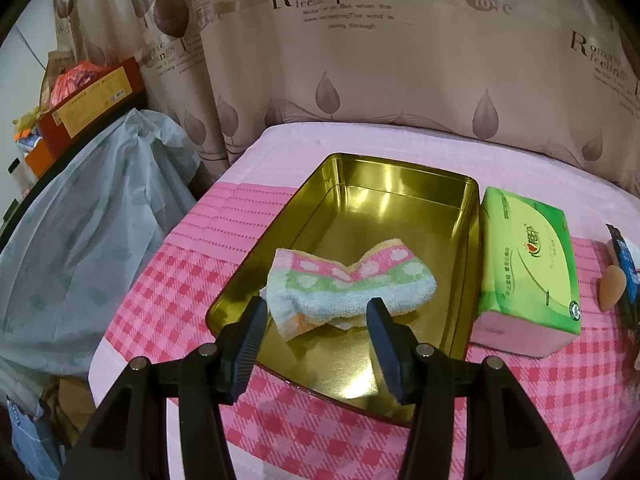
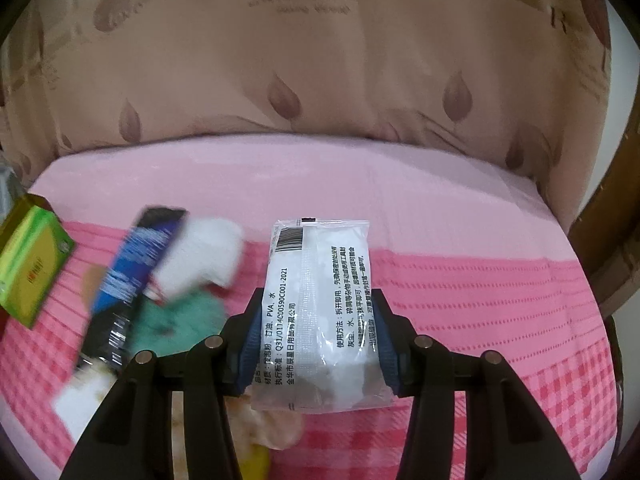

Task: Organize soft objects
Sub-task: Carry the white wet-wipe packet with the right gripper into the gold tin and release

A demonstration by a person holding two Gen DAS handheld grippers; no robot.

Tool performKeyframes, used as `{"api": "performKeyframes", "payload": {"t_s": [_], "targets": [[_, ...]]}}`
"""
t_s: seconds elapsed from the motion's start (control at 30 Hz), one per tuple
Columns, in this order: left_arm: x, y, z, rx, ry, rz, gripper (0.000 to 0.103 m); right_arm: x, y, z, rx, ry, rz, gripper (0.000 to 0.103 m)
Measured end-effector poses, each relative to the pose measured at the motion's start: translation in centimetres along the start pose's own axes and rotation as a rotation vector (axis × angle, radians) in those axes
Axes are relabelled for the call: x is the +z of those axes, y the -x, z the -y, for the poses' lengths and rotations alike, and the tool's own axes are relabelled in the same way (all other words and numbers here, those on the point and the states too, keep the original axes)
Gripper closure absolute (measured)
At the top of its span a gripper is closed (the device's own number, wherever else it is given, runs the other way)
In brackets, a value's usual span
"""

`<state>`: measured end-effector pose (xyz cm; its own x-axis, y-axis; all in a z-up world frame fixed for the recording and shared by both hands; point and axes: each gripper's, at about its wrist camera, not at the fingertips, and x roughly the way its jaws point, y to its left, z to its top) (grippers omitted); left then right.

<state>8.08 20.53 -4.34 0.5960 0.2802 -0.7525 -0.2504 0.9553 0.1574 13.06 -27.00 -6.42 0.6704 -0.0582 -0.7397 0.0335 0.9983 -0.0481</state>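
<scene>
The left tool (image 1: 318, 314) hangs released, its two fingers spread wide just above the near end of a gold tin tray (image 1: 466, 264). Straight ahead of its fingertips, inside the tray, lies a folded towel (image 1: 346, 284) with pink, green and pale blue bands dotted with hearts; the fingers stand to either side of its near edge, and I cannot tell whether they touch it. The rest of the tray beyond the towel shows bare gold metal. Just to the right of the tray, touching or nearly touching its wall, sits a green tissue pack (image 1: 528, 268). Further right, at the edge of that view, a peach-coloured sponge (image 1: 612, 288) lies beside a dark blue wrapper (image 1: 624, 264). The tray rests on a pink checked cloth (image 1: 168, 280) that covers the worktop, with a patterned curtain (image 1: 360, 60) behind.

The right tool (image 2: 316, 320) is clenched on a white sealed packet (image 2: 320, 312) printed with black text and a barcode. The packet stands upright between the fingers, lifted clear of the cloth. To the left of this tool lies a blurred heap: a dark blue wrapper (image 2: 132, 276), a white soft bundle (image 2: 204, 252) and a teal cloth (image 2: 180, 320), close together. The tissue pack (image 2: 30, 264) sits at the far left.
</scene>
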Motion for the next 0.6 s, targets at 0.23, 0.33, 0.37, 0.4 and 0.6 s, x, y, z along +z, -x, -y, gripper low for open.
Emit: {"api": "performKeyframes", "payload": {"t_s": [0.23, 0.33, 0.37, 0.4, 0.6], "targets": [[0.1, -0.1, -0.5, -0.007, 0.022, -0.006, 0.050, 2.7, 2.6, -5.8, 0.104, 0.069, 0.042, 0.057], [0.2, -0.1, -0.7, -0.008, 0.026, -0.006, 0.050, 3.2, 3.1, -8.7, 0.152, 0.102, 0.041, 0.057], [0.2, -0.1, -0.7, -0.009, 0.029, -0.006, 0.050, 3.3, 3.3, -9.8, 0.169, 0.117, 0.044, 0.057], [0.2, -0.1, -0.8, -0.009, 0.033, -0.006, 0.050, 3.4, 3.6, -10.9, 0.183, 0.132, 0.047, 0.057], [0.2, -0.1, -1.0, -0.014, 0.046, -0.009, 0.050, 3.6, 4.3, -17.0, 0.282, 0.195, 0.045, 0.057]]}}
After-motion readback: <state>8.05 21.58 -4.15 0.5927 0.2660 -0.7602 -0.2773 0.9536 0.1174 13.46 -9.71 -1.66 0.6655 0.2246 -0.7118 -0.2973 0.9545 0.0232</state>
